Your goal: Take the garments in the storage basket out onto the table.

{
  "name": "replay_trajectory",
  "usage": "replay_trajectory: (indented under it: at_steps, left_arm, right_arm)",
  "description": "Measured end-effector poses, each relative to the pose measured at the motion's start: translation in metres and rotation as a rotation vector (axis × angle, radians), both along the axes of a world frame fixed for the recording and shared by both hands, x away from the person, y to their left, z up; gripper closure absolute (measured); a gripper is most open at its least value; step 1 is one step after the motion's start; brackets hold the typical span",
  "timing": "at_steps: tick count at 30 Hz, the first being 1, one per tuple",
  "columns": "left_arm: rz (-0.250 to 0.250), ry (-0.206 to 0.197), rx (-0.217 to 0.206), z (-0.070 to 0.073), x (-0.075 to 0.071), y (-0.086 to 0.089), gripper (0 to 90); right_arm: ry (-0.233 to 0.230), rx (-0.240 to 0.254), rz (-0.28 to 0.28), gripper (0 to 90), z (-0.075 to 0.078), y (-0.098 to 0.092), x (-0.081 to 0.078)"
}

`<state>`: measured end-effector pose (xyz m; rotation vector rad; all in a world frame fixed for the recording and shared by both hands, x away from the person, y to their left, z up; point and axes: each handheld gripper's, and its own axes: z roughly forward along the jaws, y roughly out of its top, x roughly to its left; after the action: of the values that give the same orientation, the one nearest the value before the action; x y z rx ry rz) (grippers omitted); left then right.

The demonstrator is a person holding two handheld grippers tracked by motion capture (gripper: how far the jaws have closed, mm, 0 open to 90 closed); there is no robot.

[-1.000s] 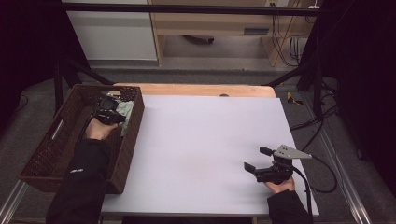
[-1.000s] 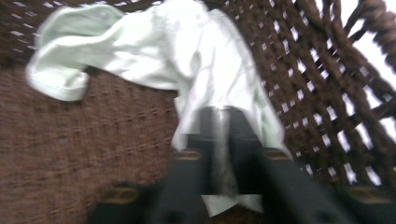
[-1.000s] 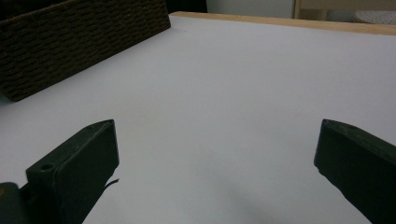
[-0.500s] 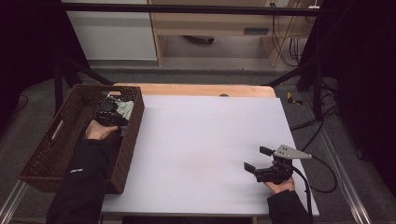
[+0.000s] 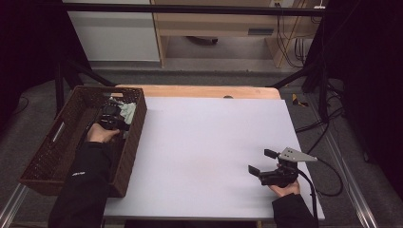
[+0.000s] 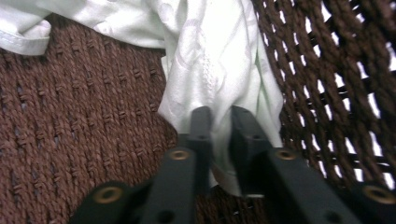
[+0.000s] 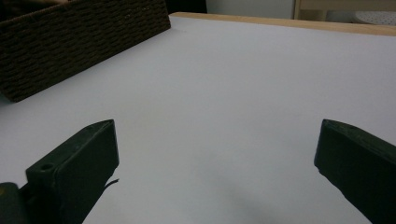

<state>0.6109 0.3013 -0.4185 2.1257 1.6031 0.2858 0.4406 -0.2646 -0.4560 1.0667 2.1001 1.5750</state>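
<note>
Left claw [image 6: 218,122] just closed, pinching fold of pale cloth [image 6: 210,60] inside basket [image 6: 84,121]; thin bite, could slip or snag on weave beside. Right claw [image 7: 215,172] spread over desk [image 7: 243,88].

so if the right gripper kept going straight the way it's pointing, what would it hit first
Probably the brown wicker basket. The open right gripper looks across bare white table toward it, and nothing lies between. Depth is hard to judge, so it might skim past the basket's near corner.

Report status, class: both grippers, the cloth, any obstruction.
Left gripper just closed, pinching pale green cloth inside wicker basket. Right gripper open, idle over table. Basket wall close beside cloth.
</note>
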Motion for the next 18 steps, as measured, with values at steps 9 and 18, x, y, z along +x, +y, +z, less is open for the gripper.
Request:
replay_trajectory:
  at_steps: [9, 18]
  left_arm:
    - [-0.018, -0.016, 0.002, 0.005, -0.002, -0.001, 88.1]
    - [0.01, -0.096, -0.022, 0.016, -0.009, 0.002, 88.6]
  right_arm:
    - [0.0, 0.001, 0.001, 0.3, 0.0, 0.0, 0.0]
    - [-0.001, 0.0, 0.0, 0.3, 0.0, 0.0, 0.0]
